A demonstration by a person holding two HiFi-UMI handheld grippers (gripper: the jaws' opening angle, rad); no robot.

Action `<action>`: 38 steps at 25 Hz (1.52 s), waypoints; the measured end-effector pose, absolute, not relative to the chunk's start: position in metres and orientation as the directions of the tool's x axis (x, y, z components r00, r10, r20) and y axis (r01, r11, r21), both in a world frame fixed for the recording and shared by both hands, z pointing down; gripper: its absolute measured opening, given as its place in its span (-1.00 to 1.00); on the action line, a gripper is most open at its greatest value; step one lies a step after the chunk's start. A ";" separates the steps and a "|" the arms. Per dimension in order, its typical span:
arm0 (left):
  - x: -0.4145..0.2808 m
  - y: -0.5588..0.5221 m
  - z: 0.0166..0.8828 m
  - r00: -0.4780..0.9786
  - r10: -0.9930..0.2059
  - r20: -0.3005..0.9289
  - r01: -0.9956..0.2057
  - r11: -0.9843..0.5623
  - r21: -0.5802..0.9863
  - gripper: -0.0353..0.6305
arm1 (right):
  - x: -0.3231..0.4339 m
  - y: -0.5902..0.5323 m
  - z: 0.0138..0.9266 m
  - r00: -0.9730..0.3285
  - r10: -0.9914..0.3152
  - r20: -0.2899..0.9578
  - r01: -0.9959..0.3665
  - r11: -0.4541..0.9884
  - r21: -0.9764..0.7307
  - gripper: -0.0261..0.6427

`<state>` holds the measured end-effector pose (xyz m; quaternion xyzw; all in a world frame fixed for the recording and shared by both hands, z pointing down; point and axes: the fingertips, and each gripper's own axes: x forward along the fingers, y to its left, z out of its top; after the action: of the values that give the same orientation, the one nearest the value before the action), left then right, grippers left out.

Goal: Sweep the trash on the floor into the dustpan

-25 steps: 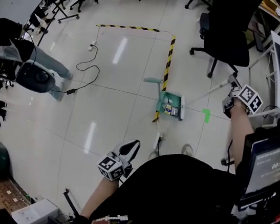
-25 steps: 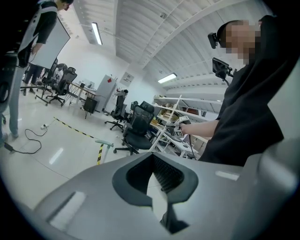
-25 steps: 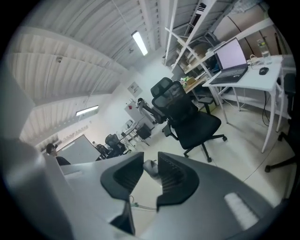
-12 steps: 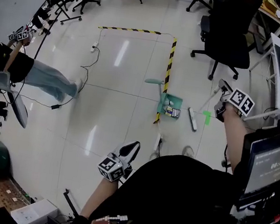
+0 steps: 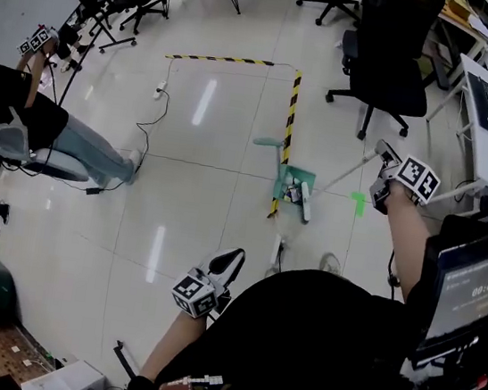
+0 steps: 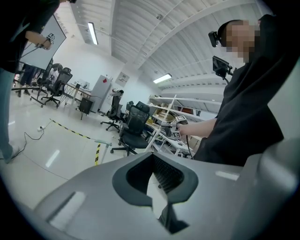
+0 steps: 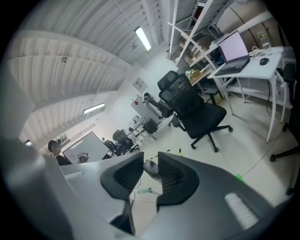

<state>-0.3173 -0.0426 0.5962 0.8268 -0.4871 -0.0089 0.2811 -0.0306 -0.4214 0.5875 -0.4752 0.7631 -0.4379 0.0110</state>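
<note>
Presently listed, head view:
- Right tongs point(image 5: 384, 154): raised at the person's right, pressed onto the top end of the broom handle point(image 5: 346, 172). The right gripper view shows the grey handle end pinched between the jaws.
- Broom head point(image 5: 303, 204): down on the floor point(image 5: 200, 183), at the right edge of the dustpan point(image 5: 283, 176).
- Dustpan: teal, upright handle, just beside the yellow-black tape point(image 5: 291, 115).
- Trash point(image 5: 294, 190): small pieces lying inside the dustpan.
- Left tongs point(image 5: 227, 261): low, close to the person's body, well apart from the dustpan. Jaws pressed together at the tips, nothing between them.
- Green floor mark point(image 5: 357, 201): right of the broom head.
</note>
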 end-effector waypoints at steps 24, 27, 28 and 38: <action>-0.075 0.037 0.551 0.757 -0.618 0.209 -0.646 -0.665 0.373 -0.90 | 0.267 -0.141 0.491 -0.501 -0.784 0.367 -0.827 0.307 -0.471 -0.67; -0.015 0.077 0.549 0.740 -0.646 0.190 -0.659 -0.638 0.398 -0.90 | 0.302 -0.090 0.489 -0.565 -0.744 0.358 -0.795 0.373 -0.478 -0.67; 0.004 0.091 0.549 0.739 -0.647 0.188 -0.657 -0.630 0.413 -0.90 | 0.314 -0.072 0.489 -0.579 -0.730 0.363 -0.789 0.389 -0.476 -0.67; 0.094 0.202 0.545 0.769 -0.598 0.225 -0.631 -0.654 0.417 -0.90 | 0.395 0.073 0.514 -0.626 -0.658 0.419 -0.762 0.401 -0.509 -0.67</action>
<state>0.0937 0.2023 0.5446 0.9087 -0.3382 0.0338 0.2423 0.3951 0.0732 0.5143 -0.4258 0.8334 -0.3441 -0.0757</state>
